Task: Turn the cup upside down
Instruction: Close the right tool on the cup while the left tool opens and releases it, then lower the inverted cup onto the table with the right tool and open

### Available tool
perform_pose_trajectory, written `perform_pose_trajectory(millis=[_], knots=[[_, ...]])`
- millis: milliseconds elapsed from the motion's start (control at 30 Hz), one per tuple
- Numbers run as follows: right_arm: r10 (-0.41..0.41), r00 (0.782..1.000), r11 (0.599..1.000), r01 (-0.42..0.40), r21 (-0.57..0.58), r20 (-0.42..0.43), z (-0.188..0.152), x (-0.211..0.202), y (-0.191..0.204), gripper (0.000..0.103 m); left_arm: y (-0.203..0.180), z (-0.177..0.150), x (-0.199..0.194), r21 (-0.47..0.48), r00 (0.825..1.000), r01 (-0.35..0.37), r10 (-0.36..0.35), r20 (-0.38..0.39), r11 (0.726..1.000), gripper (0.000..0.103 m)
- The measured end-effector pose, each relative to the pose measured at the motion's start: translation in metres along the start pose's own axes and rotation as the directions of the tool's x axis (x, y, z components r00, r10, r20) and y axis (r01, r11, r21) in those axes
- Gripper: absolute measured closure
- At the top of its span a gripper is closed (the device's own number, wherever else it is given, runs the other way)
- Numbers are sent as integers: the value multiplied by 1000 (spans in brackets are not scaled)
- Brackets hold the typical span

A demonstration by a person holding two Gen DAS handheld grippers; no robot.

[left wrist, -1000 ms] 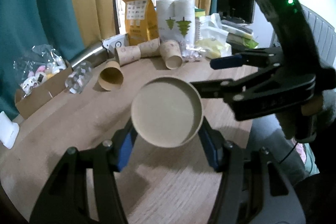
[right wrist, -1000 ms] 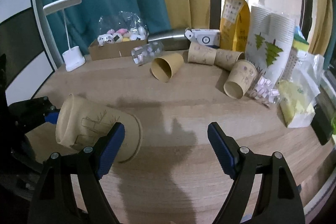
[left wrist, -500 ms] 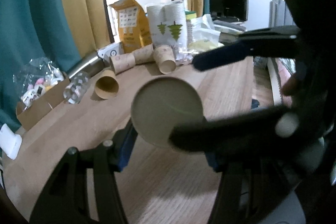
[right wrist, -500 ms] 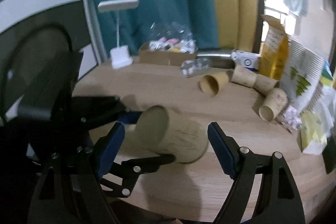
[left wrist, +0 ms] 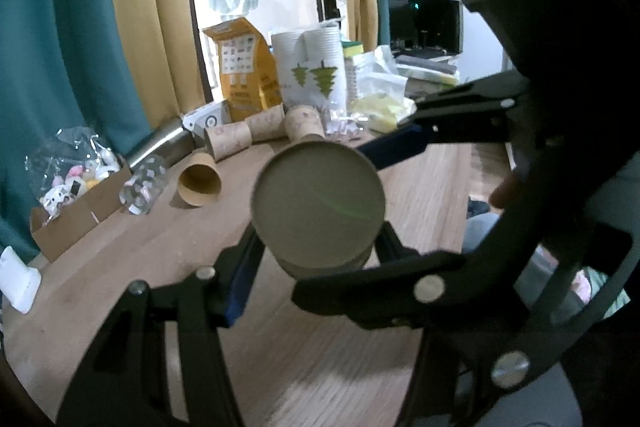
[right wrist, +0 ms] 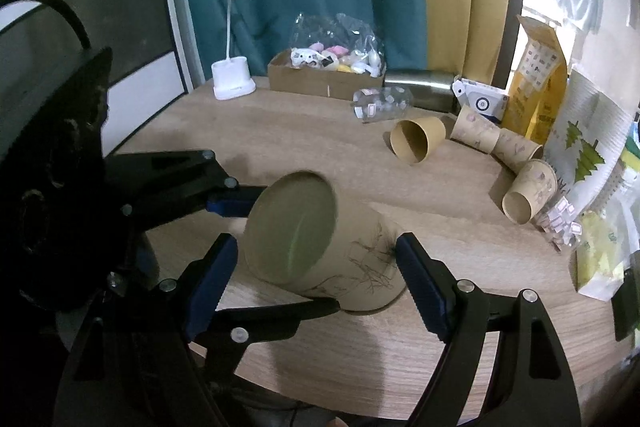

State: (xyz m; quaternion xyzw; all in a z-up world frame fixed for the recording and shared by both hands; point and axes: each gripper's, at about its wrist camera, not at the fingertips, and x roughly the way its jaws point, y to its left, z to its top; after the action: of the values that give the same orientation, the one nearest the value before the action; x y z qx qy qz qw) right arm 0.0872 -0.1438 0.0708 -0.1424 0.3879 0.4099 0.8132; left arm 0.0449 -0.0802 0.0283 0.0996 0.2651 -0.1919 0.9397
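Observation:
A brown paper cup (right wrist: pixel 320 243) with a line drawing on its side is held tilted just above the wooden table (right wrist: pixel 460 315), its flat base toward both cameras. It also shows in the left wrist view (left wrist: pixel 318 203). My left gripper (left wrist: pixel 316 259) is shut on it; its blue-padded fingers (right wrist: pixel 228 205) show in the right wrist view. My right gripper (right wrist: pixel 316 283) is open, its pads on either side of the cup, apart from it. In the left wrist view the right gripper (left wrist: pixel 400 219) crosses in front, above and below the cup.
Several brown paper cups (right wrist: pixel 418 145) lie on their sides at the back. Behind them are a yellow bag (right wrist: pixel 536 87), stacked white cups (left wrist: pixel 316 67), a steel bottle (right wrist: pixel 420 93), a cardboard box (right wrist: pixel 320 81) and a white desk lamp (right wrist: pixel 232 83).
My right gripper has swung round and closed in, so its open fingers now straddle the cup. The cup in my left gripper has tilted, base toward the right camera.

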Motion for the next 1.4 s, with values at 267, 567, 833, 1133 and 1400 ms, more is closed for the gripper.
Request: perform_pose_trajectory(millis=[267, 567, 833, 1133, 1400], knots=[[3, 1000, 1000, -3, 26, -3, -3, 2, -6, 29, -3, 0, 0, 4, 1000, 0, 0, 0, 1000, 45], [44, 999, 996, -46, 72, 20, -6, 2, -12, 32, -3, 0, 2, -28, 1000, 4, -4, -3, 1000, 43], [38, 993, 981, -59, 185, 115, -4, -11, -32, 34, 3, -13, 1, -105, 999, -28, 25, -21, 994, 42], [-50, 986, 927, -14, 374, 161, -32, -3, -60, 34, 28, -43, -21, -365, 979, -160, 194, 57, 917, 43], [-96, 979, 895, 6, 445, 182, -58, 10, -48, 34, 38, -60, -36, -465, 927, -282, 363, 94, 839, 43]])
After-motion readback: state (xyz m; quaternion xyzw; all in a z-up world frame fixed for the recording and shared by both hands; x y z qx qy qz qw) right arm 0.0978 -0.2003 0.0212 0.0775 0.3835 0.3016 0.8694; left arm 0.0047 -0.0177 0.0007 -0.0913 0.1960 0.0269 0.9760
